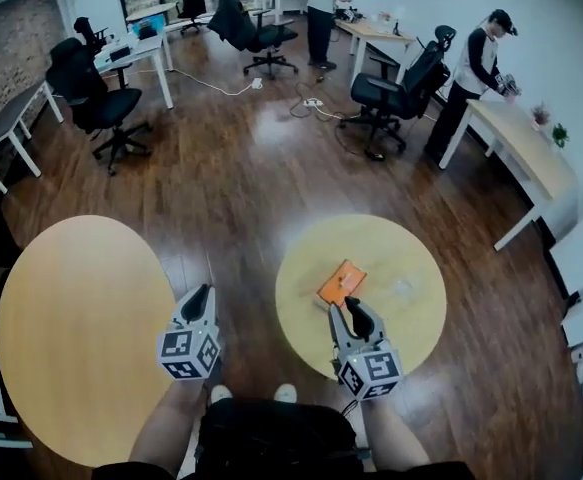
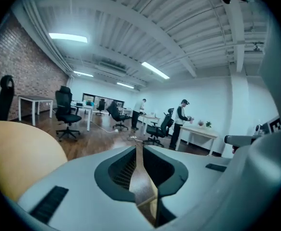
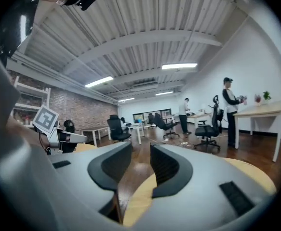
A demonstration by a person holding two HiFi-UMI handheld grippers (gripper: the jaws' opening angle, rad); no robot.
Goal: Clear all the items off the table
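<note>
Only the head view shows it — the orange item (image 1: 342, 283).

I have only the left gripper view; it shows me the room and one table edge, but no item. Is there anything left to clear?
Observer: Yes. In the head view, an orange item lies flat on the right table.
Operator: Where is the right gripper relative to it?
Observer: The right gripper shows over that table's near side. Its tips are next to the item's near edge, and I cannot tell whether they touch.
Operator: Is it holding something?
Observer: No. The right gripper view shows its jaws apart with nothing between them.
</note>
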